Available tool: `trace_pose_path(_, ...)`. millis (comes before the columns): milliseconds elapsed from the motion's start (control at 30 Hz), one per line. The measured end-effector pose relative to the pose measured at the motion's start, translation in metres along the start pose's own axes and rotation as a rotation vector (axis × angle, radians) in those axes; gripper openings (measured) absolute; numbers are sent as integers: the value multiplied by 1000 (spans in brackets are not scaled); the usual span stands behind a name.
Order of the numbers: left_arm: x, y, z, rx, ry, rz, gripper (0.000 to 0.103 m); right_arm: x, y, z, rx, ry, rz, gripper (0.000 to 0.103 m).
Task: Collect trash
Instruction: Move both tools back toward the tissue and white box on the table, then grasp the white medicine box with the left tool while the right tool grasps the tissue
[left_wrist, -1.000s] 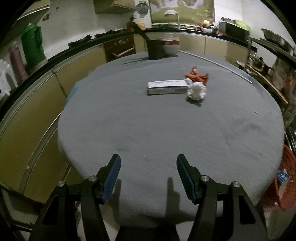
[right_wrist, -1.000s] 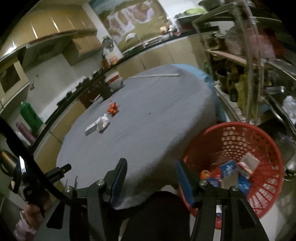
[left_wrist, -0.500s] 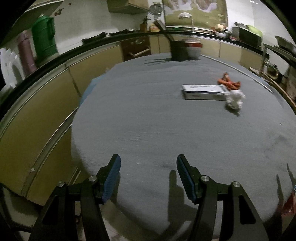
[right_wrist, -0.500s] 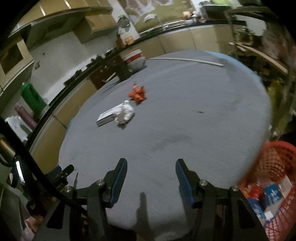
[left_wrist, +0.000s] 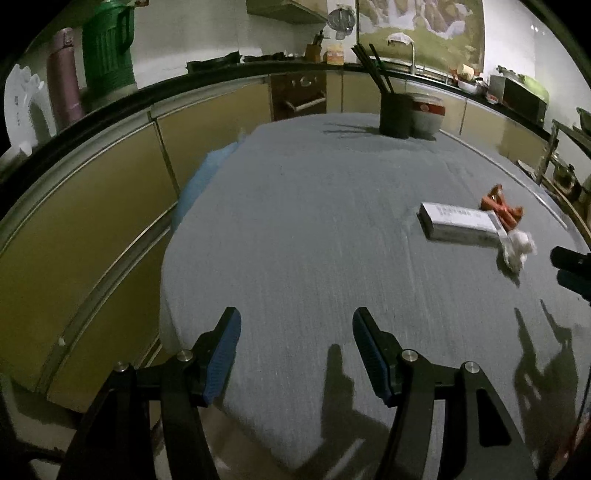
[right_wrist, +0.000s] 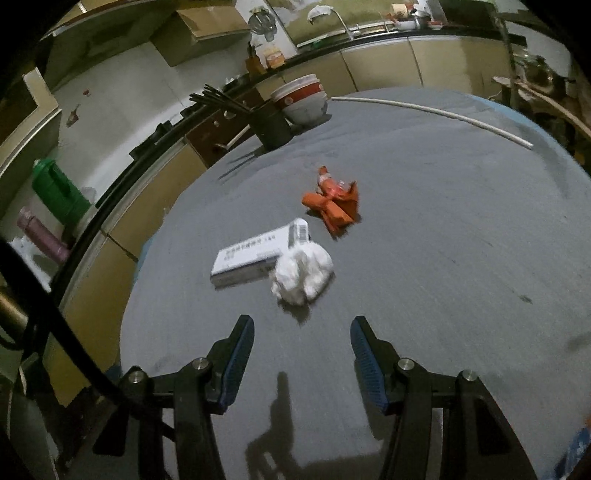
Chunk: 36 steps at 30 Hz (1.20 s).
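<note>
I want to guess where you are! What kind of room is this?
Most likely a home kitchen. A counter with yellowish cabinets runs along the wall, a tap stands on it, and stacked bowls sit beside a pot of chopsticks on the grey-covered table.

three pieces of trash on the desk: one white box, one crumpled white tissue, one orange wrapper; also one dark utensil holder and one white rod.

White box, crumpled tissue touching it, orange wrapper beyond
</note>
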<state>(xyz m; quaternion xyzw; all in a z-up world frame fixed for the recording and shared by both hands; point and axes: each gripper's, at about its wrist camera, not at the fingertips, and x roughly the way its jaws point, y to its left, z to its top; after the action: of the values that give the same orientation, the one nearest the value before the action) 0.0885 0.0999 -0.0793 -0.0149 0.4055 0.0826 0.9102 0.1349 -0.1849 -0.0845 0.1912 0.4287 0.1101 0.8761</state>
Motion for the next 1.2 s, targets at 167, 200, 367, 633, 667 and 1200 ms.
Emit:
trace_pose_path(167,7,-2,17,-68,40,-80,64,16,1,29,5,-28,-9,59)
trace_pose_path(200,8,-6,20,-78,51,-104,64,20,-2,36,5,-28,-13,59)
trace_pose_path(367,13,-44,28,-45,100,-176,64,39,-15,78,-9,-32,-34,59)
trace_pose_path(633,20,-83,43,-10,128,-261,64,70,-39,113,26,-2,-31,59)
trace_pose_path(667,22,-84,47,-3,121,-262,64,66,-43,113,42,-23,-31,59)
trace_pose_path(1200,95,-126,119,460,119,-430,64,80,-14,54,34,156,84,59)
